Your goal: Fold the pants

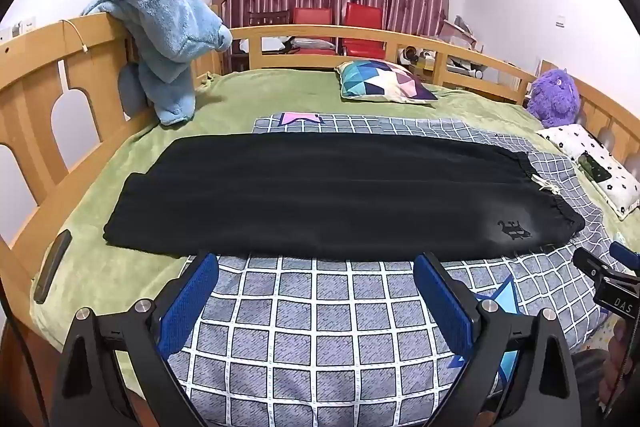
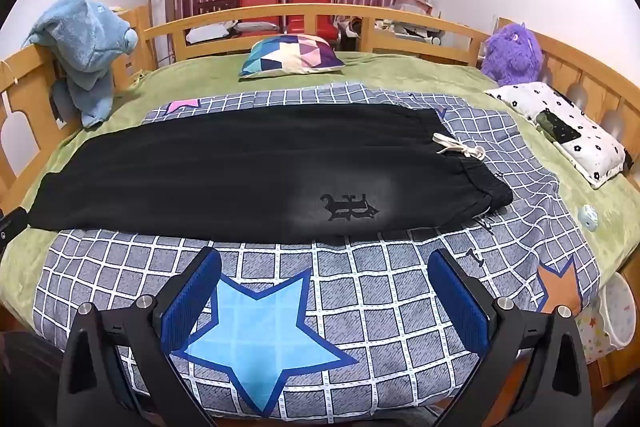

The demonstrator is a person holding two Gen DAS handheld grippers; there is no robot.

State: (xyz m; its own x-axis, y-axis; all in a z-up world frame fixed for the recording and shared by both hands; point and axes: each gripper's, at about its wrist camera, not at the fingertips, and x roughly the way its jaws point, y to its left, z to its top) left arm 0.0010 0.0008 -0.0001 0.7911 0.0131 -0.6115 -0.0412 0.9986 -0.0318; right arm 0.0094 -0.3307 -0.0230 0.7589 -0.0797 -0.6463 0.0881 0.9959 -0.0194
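Note:
Black pants [image 1: 320, 195] [image 2: 240, 179] lie flat across the bed, folded lengthwise, leg ends to the left and waistband to the right. A cream drawstring [image 2: 460, 149] hangs at the waist and a dark emblem [image 2: 348, 207] marks the near hip. My left gripper [image 1: 316, 263] hovers open just short of the pants' near edge, nothing between its blue pads. Over a light blue star [image 2: 256, 331] on the quilt, my right gripper [image 2: 324, 259] is open and empty, close to the emblem. The right gripper's tip [image 1: 608, 275] shows at the right edge of the left wrist view.
A grey checked quilt [image 1: 320, 327] covers a green blanket [image 1: 224, 103]. Wooden rails [image 1: 40, 99] ring the bed. A blue plush [image 1: 172, 35] hangs on the left rail; a patterned cushion [image 1: 384, 81], purple plush [image 2: 512, 51] and white flowered pillow [image 2: 560, 131] lie beyond. A phone [image 1: 52, 267] rests at left.

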